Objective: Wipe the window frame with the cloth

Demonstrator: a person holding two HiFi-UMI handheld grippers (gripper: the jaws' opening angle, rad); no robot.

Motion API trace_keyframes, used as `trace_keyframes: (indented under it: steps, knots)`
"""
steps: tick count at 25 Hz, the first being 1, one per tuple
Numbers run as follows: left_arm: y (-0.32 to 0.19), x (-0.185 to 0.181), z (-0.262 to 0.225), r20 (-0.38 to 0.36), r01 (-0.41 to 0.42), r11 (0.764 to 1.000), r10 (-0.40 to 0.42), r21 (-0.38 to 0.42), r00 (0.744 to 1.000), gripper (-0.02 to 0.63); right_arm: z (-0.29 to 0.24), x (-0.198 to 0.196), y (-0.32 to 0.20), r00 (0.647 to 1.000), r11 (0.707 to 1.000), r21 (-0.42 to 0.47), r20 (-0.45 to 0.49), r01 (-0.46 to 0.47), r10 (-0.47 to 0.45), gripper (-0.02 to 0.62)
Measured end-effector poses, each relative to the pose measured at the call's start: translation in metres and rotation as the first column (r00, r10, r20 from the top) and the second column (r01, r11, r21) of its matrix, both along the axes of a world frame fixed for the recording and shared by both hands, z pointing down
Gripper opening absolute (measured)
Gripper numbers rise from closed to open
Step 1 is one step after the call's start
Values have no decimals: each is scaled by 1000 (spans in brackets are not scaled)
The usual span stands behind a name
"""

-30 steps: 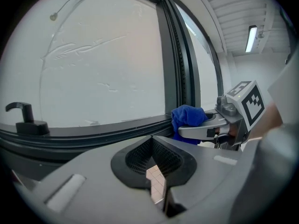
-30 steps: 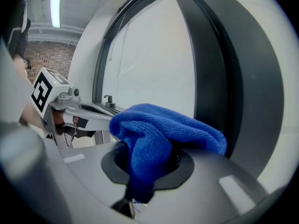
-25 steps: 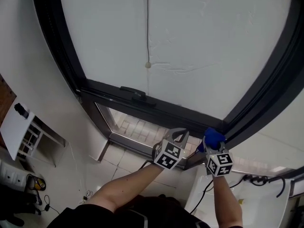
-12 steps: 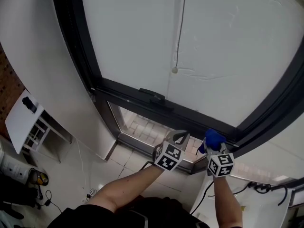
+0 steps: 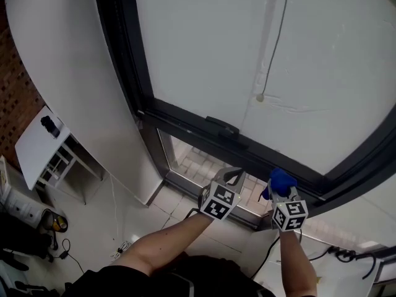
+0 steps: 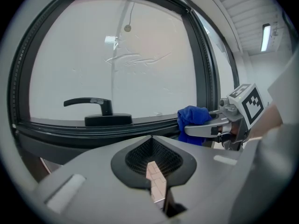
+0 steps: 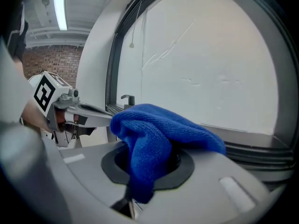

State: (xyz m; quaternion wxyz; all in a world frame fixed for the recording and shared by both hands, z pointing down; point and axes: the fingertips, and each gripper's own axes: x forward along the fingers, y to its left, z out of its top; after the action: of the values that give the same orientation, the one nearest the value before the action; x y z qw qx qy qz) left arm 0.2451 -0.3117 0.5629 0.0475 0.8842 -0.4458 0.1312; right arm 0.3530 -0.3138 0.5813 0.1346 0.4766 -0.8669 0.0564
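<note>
Far left of the window handle (image 5: 223, 127), in the head view: a brick wall (image 5: 18, 98), a white shelf unit (image 5: 34, 147) and pale floor tiles (image 5: 117, 215). Around the handle, the dark window frame (image 5: 124, 42) with frosted white panes. Up and right of the handle, a cord bead (image 5: 260, 97) hanging against the pane. Below the handle, the left gripper (image 5: 234, 176), jaws pressed together on nothing, tips near the frame's lower rail. Farther right of the handle, just beside that gripper, the right gripper (image 5: 281, 193), pinching a bunched blue cloth (image 5: 279, 179) close to the lower rail; contact with the rail not clear.

Only in the left gripper view: the handle's lever lying level and pointing left, and tan tiles through the slit between the closed jaws. Only in the right gripper view: a lit ceiling tube (image 7: 60, 6) above the brick wall, far left of the handle.
</note>
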Motion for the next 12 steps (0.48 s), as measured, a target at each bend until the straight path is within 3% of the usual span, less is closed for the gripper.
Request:
trace_keyframes:
  steps: [12]
  knots:
    - [-6,-67,2,0,87,996,-87,-5,996,-8,2,-62,-14,998,998,1,-19,64,-64,61]
